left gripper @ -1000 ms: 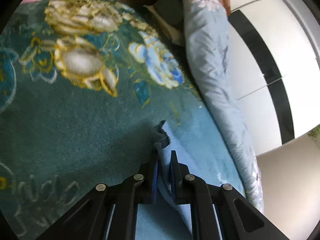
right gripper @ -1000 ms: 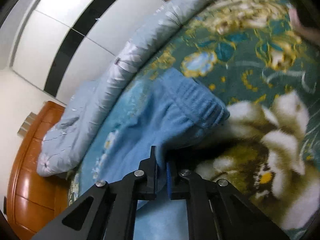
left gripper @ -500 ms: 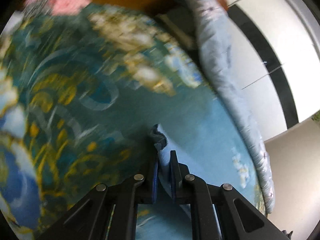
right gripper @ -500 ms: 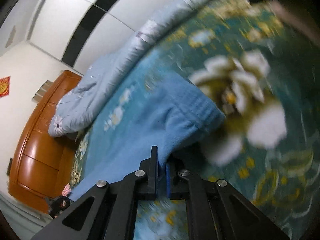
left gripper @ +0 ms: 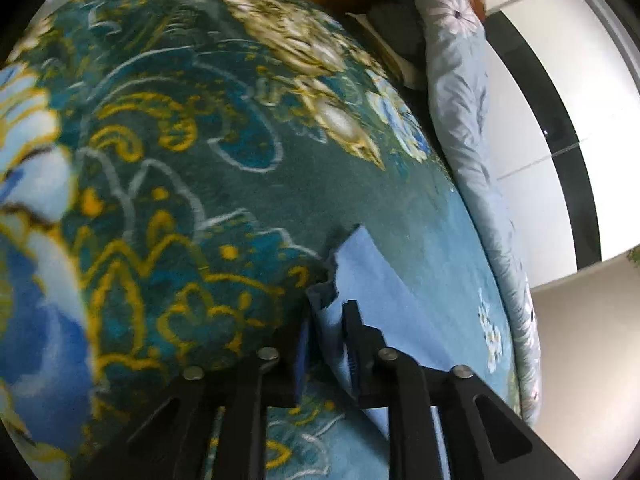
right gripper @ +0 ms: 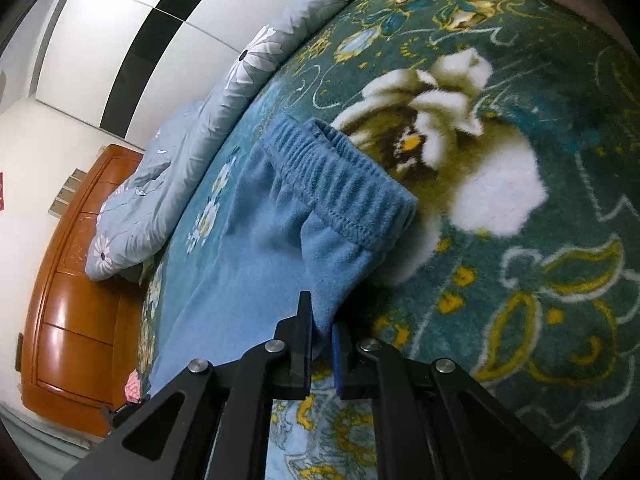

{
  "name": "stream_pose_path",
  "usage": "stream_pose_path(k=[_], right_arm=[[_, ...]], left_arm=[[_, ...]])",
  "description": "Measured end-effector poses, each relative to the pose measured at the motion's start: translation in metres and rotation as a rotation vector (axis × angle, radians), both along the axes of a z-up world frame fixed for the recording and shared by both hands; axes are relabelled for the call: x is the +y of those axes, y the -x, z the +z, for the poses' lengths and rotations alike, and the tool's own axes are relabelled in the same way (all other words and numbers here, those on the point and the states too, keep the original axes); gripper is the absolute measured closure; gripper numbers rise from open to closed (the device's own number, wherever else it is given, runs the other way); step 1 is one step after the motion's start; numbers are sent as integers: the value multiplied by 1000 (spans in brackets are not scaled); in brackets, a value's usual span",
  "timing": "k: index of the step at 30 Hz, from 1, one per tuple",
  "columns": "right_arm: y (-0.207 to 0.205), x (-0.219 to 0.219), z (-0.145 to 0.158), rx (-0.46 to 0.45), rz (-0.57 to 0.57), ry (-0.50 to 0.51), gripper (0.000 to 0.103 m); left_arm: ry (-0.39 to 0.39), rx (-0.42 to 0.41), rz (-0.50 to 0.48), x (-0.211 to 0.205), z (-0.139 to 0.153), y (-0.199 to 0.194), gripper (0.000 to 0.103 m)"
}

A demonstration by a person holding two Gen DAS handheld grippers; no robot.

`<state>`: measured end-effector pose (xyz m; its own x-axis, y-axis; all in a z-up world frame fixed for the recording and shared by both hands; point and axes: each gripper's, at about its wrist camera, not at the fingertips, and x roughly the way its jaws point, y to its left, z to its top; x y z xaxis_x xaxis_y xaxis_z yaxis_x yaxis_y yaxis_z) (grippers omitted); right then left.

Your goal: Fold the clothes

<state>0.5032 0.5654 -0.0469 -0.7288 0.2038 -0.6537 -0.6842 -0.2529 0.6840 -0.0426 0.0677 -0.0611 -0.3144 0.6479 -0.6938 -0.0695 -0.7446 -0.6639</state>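
Light blue fleece trousers (right gripper: 248, 248) lie on a dark green flowered blanket (right gripper: 520, 280) on a bed. Their ribbed elastic waistband (right gripper: 340, 184) shows in the right wrist view. My right gripper (right gripper: 320, 336) is shut on the trousers' edge just below the waistband. In the left wrist view my left gripper (left gripper: 326, 340) is shut on a thin fold of the same trousers (left gripper: 372, 280), near a leg end. Both hold the cloth close to the blanket (left gripper: 180, 184).
A pale blue flowered quilt (right gripper: 168, 168) lies bunched along the far side of the bed, also in the left wrist view (left gripper: 468, 120). A wooden headboard (right gripper: 72, 288) stands behind. White wardrobe doors (right gripper: 132, 40) with a black stripe line the wall.
Both grippers have swung across the bed with the trousers still held. The waistband now lies flatter on the blanket, and the leg end has spread out in front of the left gripper.
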Motion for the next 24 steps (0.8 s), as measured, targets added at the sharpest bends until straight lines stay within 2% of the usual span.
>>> stream_pose_path(k=[3, 8, 12, 15, 18, 20, 22, 24], right_arm=[[-9, -6, 9, -46, -13, -36, 83], [-19, -26, 38, -151, -44, -151, 82], [0, -49, 72, -115, -57, -273, 82], [42, -63, 87, -42, -4, -276, 80], [84, -77, 91, 17, 42, -234, 79], [109, -87, 91, 9, 90, -214, 79], [133, -101, 87, -33, 187, -215, 77], [145, -116, 83, -86, 283, -258, 73]], left_arm=[[20, 8, 32, -16, 7, -2, 74], [31, 36, 49, -32, 21, -6, 69], [-31, 67, 28, -20, 38, -22, 66], [-94, 76, -85, 18, 47, -55, 63], [-149, 67, -260, 65, 48, -105, 60], [-157, 50, -379, 92, 43, -139, 58], [-136, 37, -514, 119, 32, -175, 57], [-103, 16, -600, 139, 19, -198, 57]])
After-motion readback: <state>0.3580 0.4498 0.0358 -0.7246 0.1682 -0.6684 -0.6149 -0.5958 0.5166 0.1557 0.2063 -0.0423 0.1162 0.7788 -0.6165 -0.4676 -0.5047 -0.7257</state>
